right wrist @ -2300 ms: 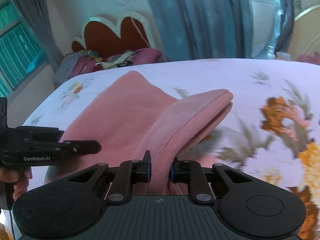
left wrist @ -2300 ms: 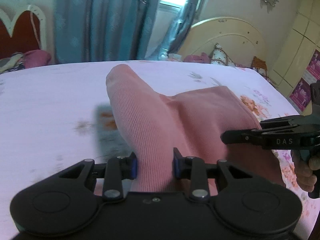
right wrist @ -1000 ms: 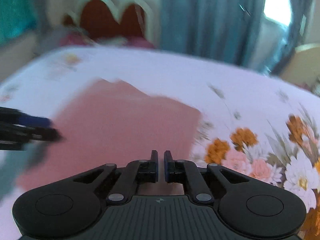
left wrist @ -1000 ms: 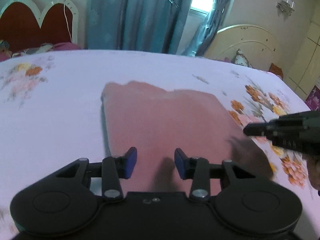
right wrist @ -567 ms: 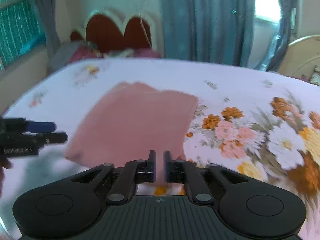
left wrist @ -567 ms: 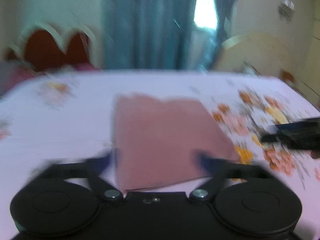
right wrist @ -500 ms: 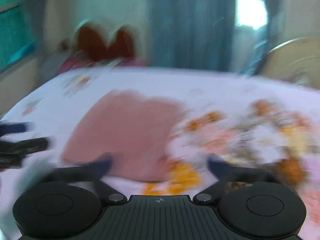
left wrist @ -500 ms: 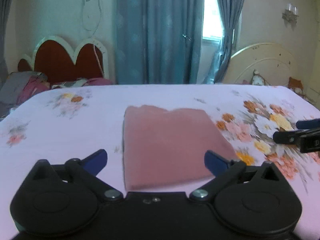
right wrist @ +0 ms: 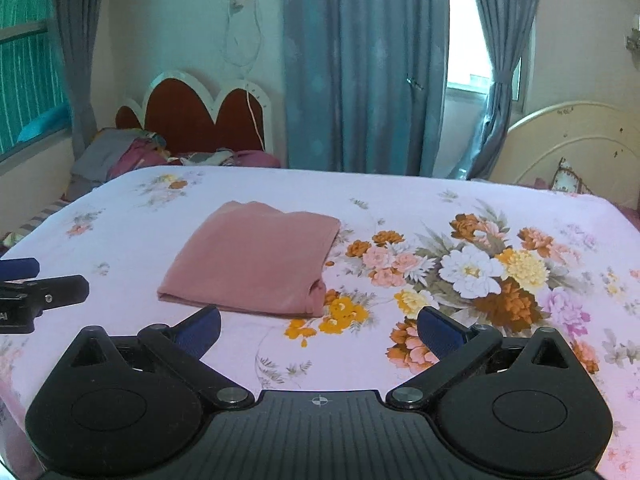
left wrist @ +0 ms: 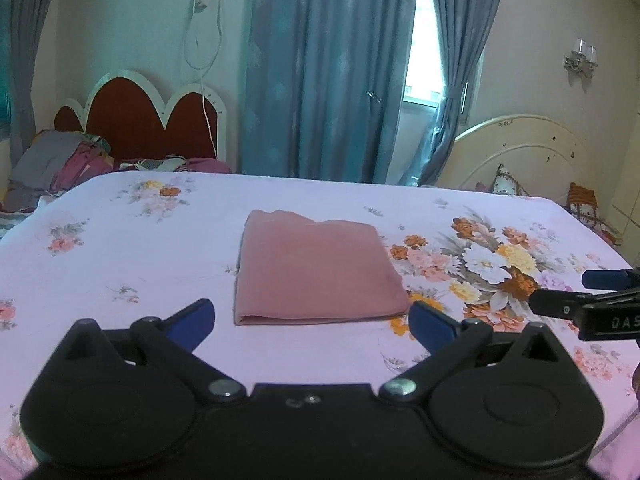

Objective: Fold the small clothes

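Observation:
A pink garment lies folded into a flat rectangle in the middle of the flowered bedsheet; the right wrist view shows it left of centre. My left gripper stands open, drawn back from the garment's near edge, nothing between its blue pads. My right gripper is open too, near the garment's right near corner and clear of it. Each gripper shows at the edge of the other's view: the right gripper, the left gripper.
A red and white headboard with piled clothes stands beyond the bed at left. Blue curtains hang behind. A cream headboard with cushions is at right. A large flower print covers the sheet's right side.
Both grippers let go of the pink garment, opened wide and pulled back and up from it. The garment now lies flat and folded on the sheet.

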Demonstrator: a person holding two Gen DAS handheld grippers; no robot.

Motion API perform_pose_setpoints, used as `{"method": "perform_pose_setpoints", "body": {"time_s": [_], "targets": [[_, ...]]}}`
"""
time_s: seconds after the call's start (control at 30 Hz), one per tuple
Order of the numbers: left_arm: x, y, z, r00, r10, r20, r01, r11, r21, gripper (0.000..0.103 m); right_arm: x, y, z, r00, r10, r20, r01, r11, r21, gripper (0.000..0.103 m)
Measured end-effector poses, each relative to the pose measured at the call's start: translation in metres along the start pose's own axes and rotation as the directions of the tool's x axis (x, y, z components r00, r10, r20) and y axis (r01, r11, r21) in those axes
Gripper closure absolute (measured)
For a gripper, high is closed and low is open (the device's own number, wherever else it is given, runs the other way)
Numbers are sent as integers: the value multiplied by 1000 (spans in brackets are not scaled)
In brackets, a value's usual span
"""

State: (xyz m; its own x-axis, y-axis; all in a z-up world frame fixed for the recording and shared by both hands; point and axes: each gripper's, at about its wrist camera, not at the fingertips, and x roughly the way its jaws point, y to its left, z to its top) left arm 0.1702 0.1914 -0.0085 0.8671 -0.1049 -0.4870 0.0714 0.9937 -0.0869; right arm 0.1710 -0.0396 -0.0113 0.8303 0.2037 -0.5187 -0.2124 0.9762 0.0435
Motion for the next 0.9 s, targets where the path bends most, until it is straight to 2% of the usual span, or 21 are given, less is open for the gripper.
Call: {"method": "perform_pose_setpoints", "body": {"time_s": [0.07,0.23,0.9], "targets": [[-4,0,-1,1000,0,5,0,1000,-4,0,-20,-2,-8,1000,-8,7,8,1000,7,0],[-14,-5,-1,1000,-8,23,8,1000,6,0,-34,-5,-10,1000,-14,19,13,1000,23,0],[-22,-8,-2,999,-16,41,15,1000,27,0,-47,-13,-7,999,-31,39,30,999,19,0]]}}
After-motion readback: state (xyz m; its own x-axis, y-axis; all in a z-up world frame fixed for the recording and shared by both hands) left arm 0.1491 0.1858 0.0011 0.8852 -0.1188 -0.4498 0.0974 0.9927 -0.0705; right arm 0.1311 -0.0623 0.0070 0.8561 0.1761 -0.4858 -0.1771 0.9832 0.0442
